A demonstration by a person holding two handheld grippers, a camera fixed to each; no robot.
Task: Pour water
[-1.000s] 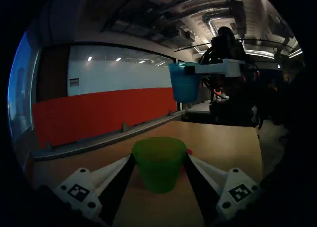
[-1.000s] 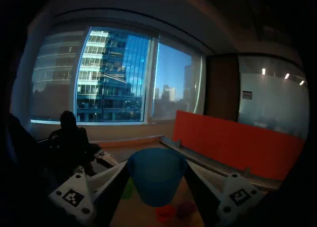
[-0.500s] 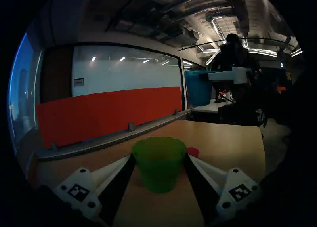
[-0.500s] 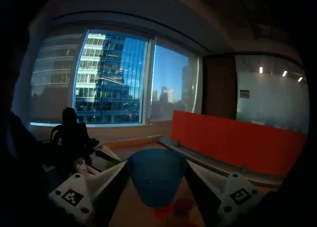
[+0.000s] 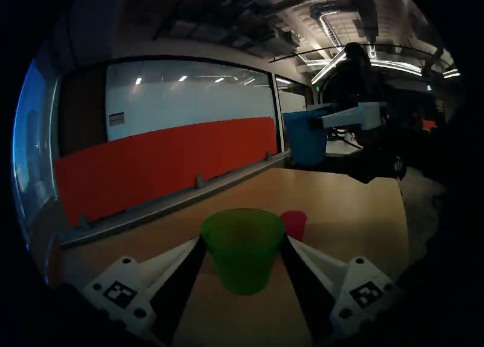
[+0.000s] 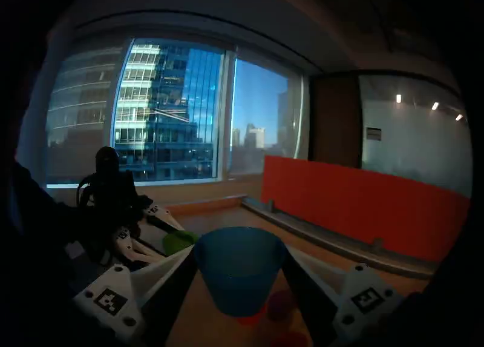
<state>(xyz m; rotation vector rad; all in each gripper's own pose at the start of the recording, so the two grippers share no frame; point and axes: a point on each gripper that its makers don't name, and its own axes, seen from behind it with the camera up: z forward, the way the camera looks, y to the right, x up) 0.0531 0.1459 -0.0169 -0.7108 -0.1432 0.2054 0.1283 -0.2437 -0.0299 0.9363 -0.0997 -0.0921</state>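
Left tool (image 5: pixel 243 243) grips the upright green cup (image 5: pixel 242 259); right tool (image 6: pixel 240 256) grips the blue cup (image 6: pixel 240 277), well apart.

left gripper (image 5: pixel 243 245) clamped, right gripper (image 6: pixel 239 257) clamped

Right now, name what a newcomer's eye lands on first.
The green cup held in the left hand-held gripper and the blue cup in the right hand-held gripper sit front and centre in their views. Behind, the orange-red panel along the table's far edge and the blue towers through the window stand out.
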